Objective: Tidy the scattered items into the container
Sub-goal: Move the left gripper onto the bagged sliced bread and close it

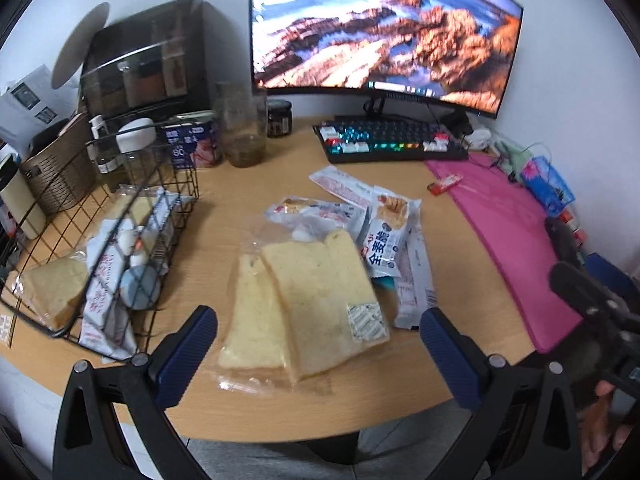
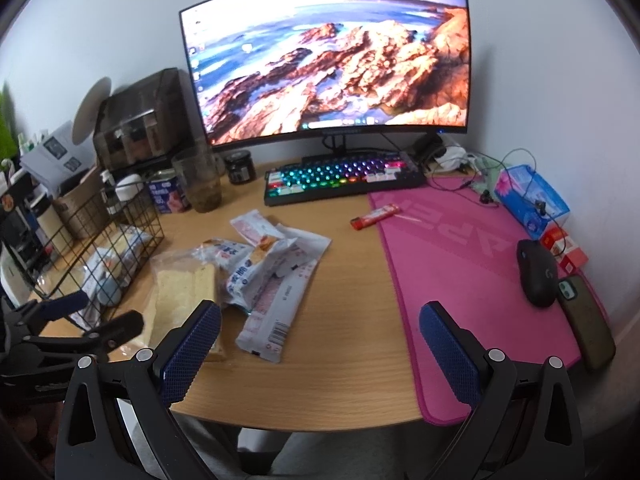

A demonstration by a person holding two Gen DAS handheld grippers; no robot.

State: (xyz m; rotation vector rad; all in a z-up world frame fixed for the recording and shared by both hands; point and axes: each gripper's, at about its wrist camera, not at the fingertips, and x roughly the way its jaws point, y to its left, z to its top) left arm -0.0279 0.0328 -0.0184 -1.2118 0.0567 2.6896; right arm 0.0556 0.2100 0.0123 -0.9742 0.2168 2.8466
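Observation:
A clear bag of yellow cake slices (image 1: 308, 304) lies on the wooden desk between the fingers of my open left gripper (image 1: 320, 344), which hovers just above it. Behind it lie several white snack packets (image 1: 384, 236). A black wire basket (image 1: 48, 236) at the left holds cake and several packets. In the right wrist view my right gripper (image 2: 320, 344) is open and empty over the desk's front edge, right of the cake bag (image 2: 180, 292) and packets (image 2: 276, 280). The basket (image 2: 144, 236) shows at the left.
A monitor (image 2: 332, 76) and lit keyboard (image 2: 344, 180) stand at the back. A pink mat (image 2: 480, 280) carries a mouse (image 2: 536, 272), phone (image 2: 588, 320) and red lighter (image 2: 374, 216). A cup (image 2: 200, 184), can and boxes crowd the back left.

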